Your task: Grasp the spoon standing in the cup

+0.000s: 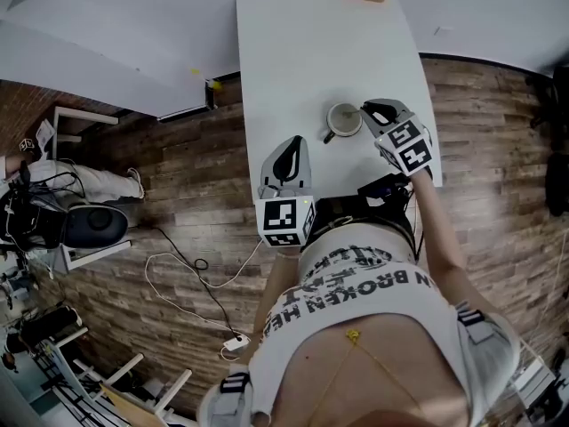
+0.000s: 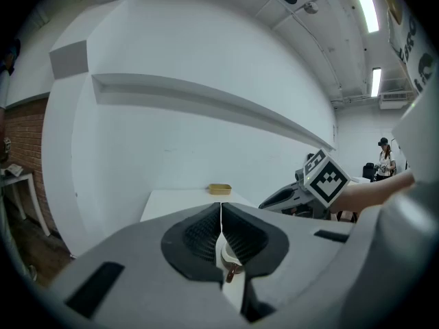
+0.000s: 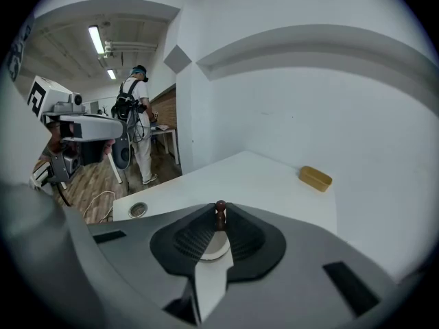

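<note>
Spoon (image 3: 220,210): upright, handle clamped between narrow right gripper (image 3: 219,219) tips | cup (image 3: 212,249): mostly hidden behind jaws | spoon bowl: unseen

light is bright, even and white. ceiling strip lights (image 2: 365,5) glare near the top right of the left gripper view, and another strip light (image 3: 96,40) shines at the upper left of the right gripper view. the white table (image 1: 293,52) is nearly washed out in the head view, with only faint, soft shadows. all three views bulge like a fisheye, bending straight edges. both gripper views darken to black at the corners. the spoon (image 3: 220,205) looks fairly sharp.
</note>
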`<move>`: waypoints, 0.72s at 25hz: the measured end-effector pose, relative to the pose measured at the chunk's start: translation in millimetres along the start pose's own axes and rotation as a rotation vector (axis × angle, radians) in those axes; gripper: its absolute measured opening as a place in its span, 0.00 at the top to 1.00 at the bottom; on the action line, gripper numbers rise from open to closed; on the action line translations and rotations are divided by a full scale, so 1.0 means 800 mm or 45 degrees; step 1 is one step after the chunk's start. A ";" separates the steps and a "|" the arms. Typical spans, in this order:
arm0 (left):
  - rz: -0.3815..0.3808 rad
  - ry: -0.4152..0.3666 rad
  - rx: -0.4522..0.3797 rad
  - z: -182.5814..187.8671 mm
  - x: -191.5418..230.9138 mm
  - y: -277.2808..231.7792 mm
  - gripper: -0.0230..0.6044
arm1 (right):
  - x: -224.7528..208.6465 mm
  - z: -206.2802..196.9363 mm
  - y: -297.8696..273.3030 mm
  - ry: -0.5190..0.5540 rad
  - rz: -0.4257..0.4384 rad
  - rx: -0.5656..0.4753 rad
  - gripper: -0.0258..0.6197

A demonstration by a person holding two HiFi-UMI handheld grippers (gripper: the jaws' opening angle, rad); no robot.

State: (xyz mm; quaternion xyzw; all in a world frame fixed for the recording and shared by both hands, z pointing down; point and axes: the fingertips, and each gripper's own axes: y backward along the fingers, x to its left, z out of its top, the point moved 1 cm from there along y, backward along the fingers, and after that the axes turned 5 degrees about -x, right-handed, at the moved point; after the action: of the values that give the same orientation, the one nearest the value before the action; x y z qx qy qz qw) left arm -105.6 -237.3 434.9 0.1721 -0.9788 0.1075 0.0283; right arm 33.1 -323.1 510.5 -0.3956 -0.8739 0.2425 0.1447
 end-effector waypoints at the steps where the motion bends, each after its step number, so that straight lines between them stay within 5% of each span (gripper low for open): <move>1: -0.004 -0.002 -0.002 0.001 -0.002 0.000 0.97 | 0.000 0.005 0.005 0.004 -0.002 -0.007 0.89; 18: -0.061 -0.034 -0.065 0.020 -0.026 -0.005 0.97 | 0.011 0.082 0.080 0.071 -0.061 -0.188 0.89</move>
State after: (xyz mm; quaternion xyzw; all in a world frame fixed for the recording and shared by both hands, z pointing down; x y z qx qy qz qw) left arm -85.2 -237.4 418.2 0.1961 -0.9771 0.0796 0.0224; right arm 38.0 -300.6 421.4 -0.3908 -0.8943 0.1625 0.1451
